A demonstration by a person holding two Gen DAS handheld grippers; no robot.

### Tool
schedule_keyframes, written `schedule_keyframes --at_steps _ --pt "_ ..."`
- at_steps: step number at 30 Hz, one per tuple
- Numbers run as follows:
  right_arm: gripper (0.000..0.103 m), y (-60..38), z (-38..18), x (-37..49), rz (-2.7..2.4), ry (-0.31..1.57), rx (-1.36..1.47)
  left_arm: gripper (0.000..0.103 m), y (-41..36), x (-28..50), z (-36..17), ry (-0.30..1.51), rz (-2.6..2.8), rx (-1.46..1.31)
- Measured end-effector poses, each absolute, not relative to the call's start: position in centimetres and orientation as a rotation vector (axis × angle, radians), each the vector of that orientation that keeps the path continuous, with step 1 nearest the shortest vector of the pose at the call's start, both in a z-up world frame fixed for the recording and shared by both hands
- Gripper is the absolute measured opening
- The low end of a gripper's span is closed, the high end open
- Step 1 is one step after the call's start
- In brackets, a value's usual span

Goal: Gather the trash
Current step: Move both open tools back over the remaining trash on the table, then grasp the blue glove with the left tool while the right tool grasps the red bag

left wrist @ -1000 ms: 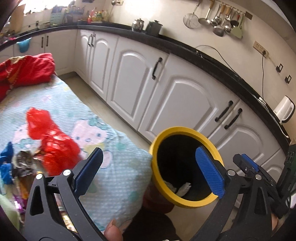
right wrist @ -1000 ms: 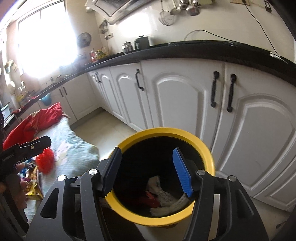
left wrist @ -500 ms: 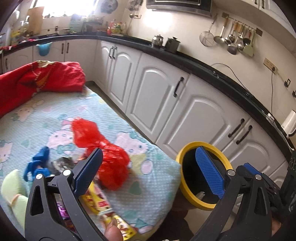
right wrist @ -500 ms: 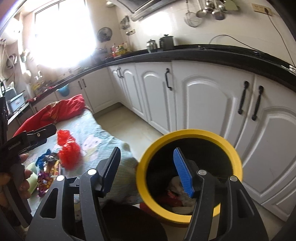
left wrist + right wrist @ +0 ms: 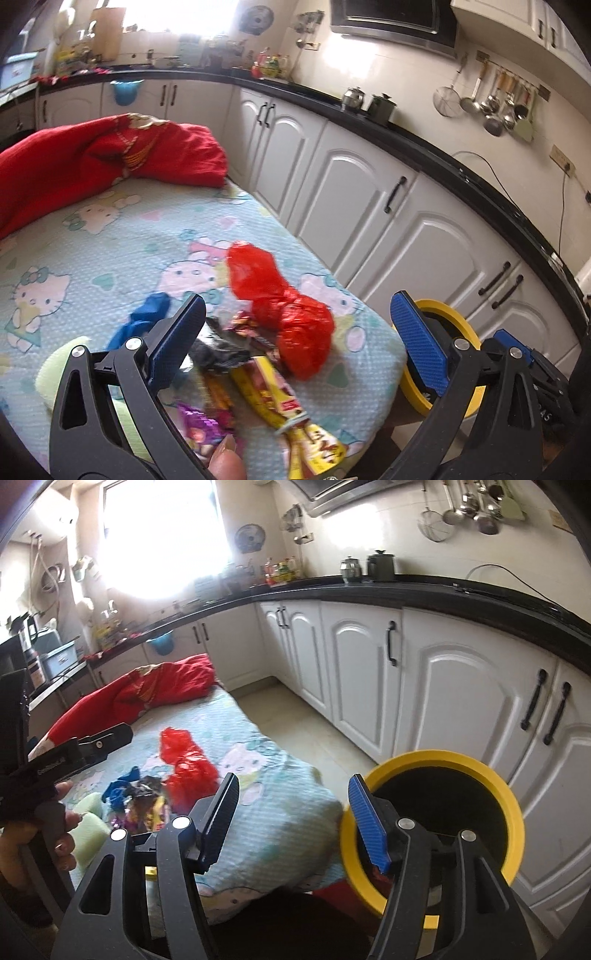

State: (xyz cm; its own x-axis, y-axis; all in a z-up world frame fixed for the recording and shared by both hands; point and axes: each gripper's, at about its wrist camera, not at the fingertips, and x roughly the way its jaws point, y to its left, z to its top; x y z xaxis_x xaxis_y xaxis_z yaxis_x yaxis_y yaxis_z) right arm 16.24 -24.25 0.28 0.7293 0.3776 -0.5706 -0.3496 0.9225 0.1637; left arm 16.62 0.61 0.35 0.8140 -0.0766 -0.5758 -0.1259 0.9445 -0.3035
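Both empty, spread tongs, left [image 5: 297, 341] and right [image 5: 293, 821], had swung from the yellow-rimmed bin [image 5: 432, 760] toward the wrappers [image 5: 291, 406], ready for another pickup.

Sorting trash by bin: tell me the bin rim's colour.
Yellow rim on the bin, black inside; right wrist view shows it best.
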Motion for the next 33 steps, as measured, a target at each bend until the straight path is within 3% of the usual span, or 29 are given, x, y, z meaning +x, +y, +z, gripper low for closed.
schedule_keyframes --at_steps 16,26,33 --pt "0.060 -15.6 -0.3 18.1 0.548 0.677 -0.023 0.092 7.3 15.2 -0.1 0.616 0.162 -0.380" --pt "0.060 -12.1 -2.6 20.9 0.565 0.749 -0.043 0.091 11.6 15.4 -2.4 0.704 0.240 -0.397" --pt "0.060 -10.5 -4.7 22.8 0.579 0.828 -0.038 0.064 12.2 16.2 -4.4 0.771 0.215 -0.412"
